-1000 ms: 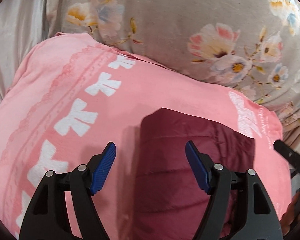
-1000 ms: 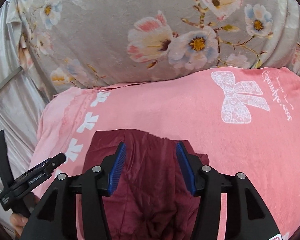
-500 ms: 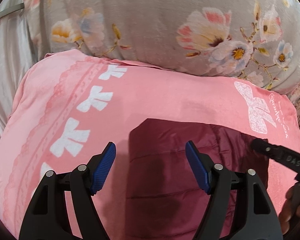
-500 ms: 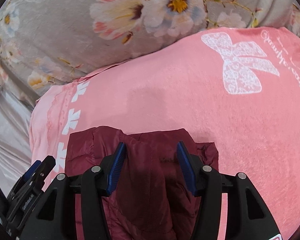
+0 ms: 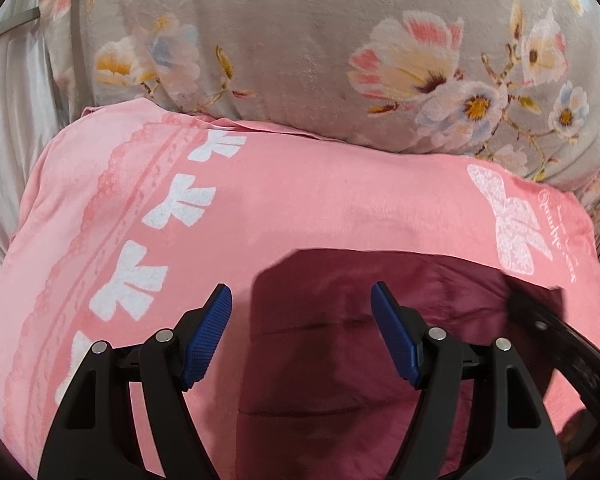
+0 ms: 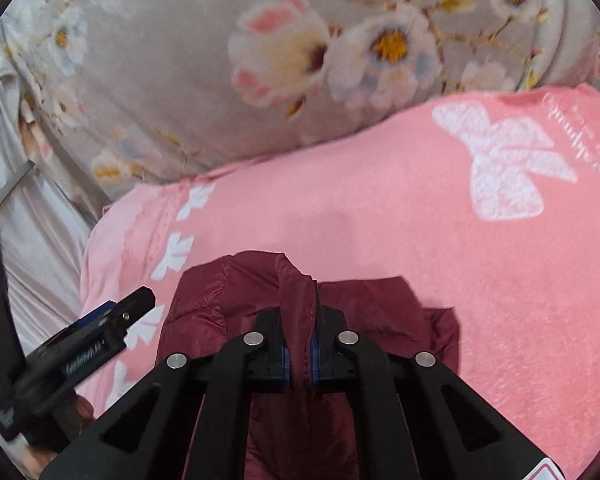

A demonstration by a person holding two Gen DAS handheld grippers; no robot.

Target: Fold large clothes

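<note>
**Pinching a ridge of the maroon jacket on the pink blanket**

Lying flat on a pink blanket [image 5: 300, 208] printed with white bows, the maroon puffer jacket [image 5: 340, 360] fills the near middle of both wrist views; behind the blanket rises a grey cover with a flower print [image 5: 300, 40], and pale satin fabric [image 5: 4, 120] shows at the far left.

In the right wrist view the right gripper [image 6: 300, 354] has just been closing, and its jaws now stand pressed together on a raised fold of the jacket [image 6: 300, 400]; the fold stands up between the blue pads [image 6: 285, 364] and runs forward beyond them as a narrow ridge, while the rest of the garment spreads out to either side and below the fingers.

In the left wrist view the left gripper [image 5: 300, 336] hangs with its fingers spread wide and nothing between the pads; its left fingertip [image 5: 208, 332] sits over bare blanket just beside the jacket's left edge, and its right fingertip [image 5: 394, 340] sits over the maroon quilting, so that edge falls inside the gap; whether the tips touch the cloth cannot be told.

Seen from the right wrist, the left gripper [image 6: 112, 312] appears at the lower left, near the jacket's left border; seen from the left wrist, a black part of the right gripper [image 5: 540, 328] lies over the jacket's far right corner.
</note>
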